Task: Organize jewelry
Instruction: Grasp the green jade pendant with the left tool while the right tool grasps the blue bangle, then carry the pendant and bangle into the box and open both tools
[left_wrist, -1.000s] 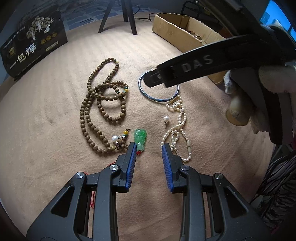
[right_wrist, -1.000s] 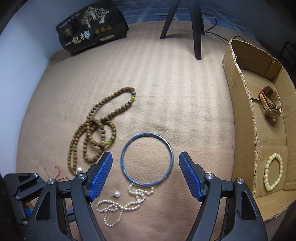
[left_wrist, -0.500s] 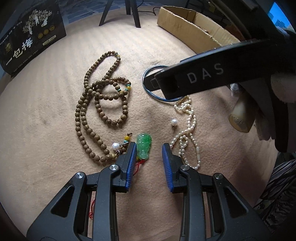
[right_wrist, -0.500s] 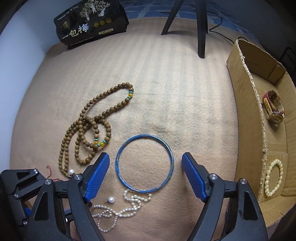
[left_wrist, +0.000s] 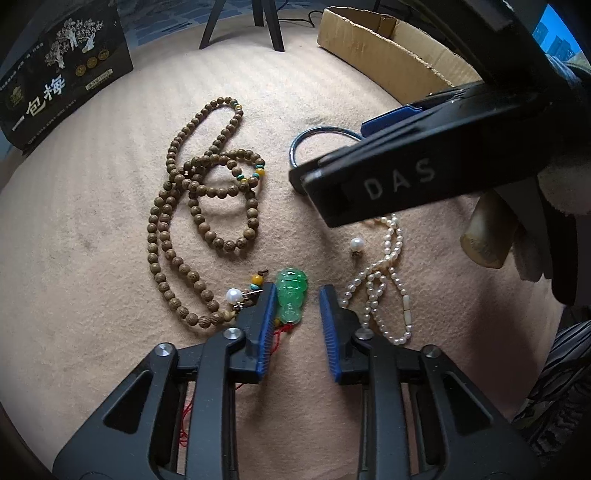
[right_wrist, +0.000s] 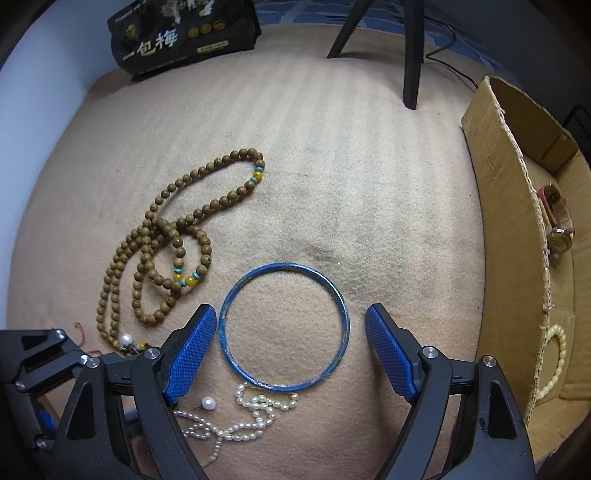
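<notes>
A green jade pendant on a red cord lies on the tan cloth between the fingers of my open left gripper, close to the left pad. My open right gripper straddles a blue bangle, fingers apart from it; its body also shows in the left wrist view. A long brown bead necklace and a smaller brown bead bracelet lie left. A pearl strand lies right of the pendant and below the bangle in the right wrist view.
A cardboard box at the right holds a watch and a pale bead bracelet. A black printed bag stands at the back left. Black tripod legs stand at the back.
Both grippers have moved forward and lower. The pendant has come between the left fingers, and the bangle has come between the right fingers. Nothing was taken hold of.
</notes>
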